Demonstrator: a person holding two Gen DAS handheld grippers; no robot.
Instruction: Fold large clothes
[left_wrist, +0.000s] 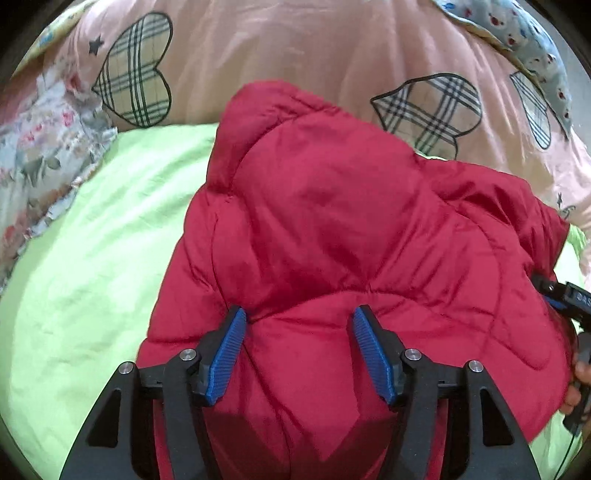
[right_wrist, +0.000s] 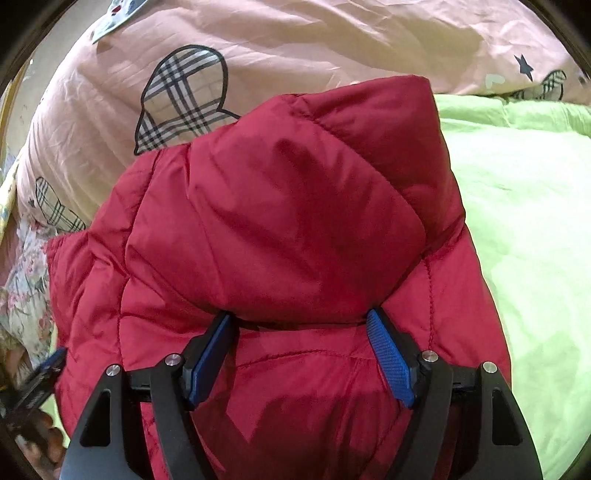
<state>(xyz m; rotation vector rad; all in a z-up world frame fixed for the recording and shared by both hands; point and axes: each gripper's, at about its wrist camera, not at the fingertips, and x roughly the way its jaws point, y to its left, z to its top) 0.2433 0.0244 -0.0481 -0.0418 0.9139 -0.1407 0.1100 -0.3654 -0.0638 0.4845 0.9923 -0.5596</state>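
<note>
Progress: my red jacket (left_wrist: 332, 229) already lies doubled into a thick bundle on the bed, so I judge the main folds made; what is left looks like squaring the edges and pressing it flat, though I cannot see the sleeves or the underside.

Bed sheet (left_wrist: 81, 266): light green, smooth cotton-like cloth with soft creases; the largest bare surface, and the jacket rests on it.

Quilt (left_wrist: 295, 48): pale pink, crumpled, printed with plaid hearts and small dark stars, heaped behind the jacket and touching its far edge.

Jacket, material: shiny, slippery-looking padded fabric, stitched into puffy panels; a rounded, hood-like flap lies on top, bulging rather than flat. I expect it to spring back when let go.

Floral cloth (left_wrist: 40, 147): frilled and flower-printed, at the bed's side, apart from the jacket.

Left tongs (left_wrist: 299, 314): parted, black arms with ribbed blue pads, set over the near edge of the bundle; padding bulges between the pads, but I cannot tell whether they pinch it.

Right tongs (right_wrist: 301, 317): likewise parted, tips at the seam under the top flap, and I cannot tell whether they hold it.
</note>
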